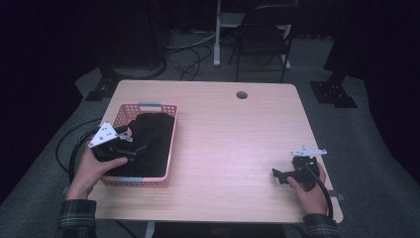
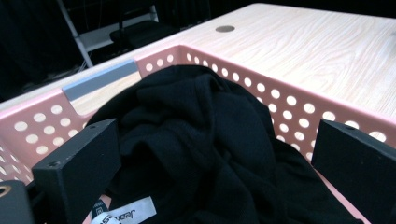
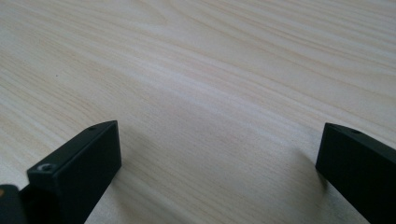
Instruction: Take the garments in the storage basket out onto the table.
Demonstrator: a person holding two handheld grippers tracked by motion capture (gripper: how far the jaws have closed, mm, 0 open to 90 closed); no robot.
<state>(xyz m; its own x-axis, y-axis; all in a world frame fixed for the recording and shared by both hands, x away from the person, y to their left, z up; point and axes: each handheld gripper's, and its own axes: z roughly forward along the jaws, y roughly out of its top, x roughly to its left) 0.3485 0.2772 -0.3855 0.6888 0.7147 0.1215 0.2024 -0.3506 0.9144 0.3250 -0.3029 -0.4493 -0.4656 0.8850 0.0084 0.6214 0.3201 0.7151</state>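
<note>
A black garment (image 2: 205, 140) lies bunched in the pink basket (image 1: 171, 144) at the left of the table (image 1: 237, 139). Its white label (image 2: 126, 213) reads "Jean", upside down. The left gripper (image 2: 210, 163) hangs over it, jaws wide apart, holding nothing. At lower right, the right gripper (image 3: 219, 163) is also wide apart and empty, low over bare wood.

The room is dark, its walls lost in shadow, with light falling mainly on the pale wood-grain counter (image 1: 233, 129), which has rounded corners and a round cable hole (image 1: 241, 94) near its far edge. Grey carpet (image 1: 346, 134) covers the floor. Beyond the counter stands a black folding chair (image 1: 262, 37) beside a white post on a base (image 1: 218, 34). Black cables (image 1: 190, 54) lie loose on the floor there, and black stand feet (image 1: 333, 93) rest at either far corner.
</note>
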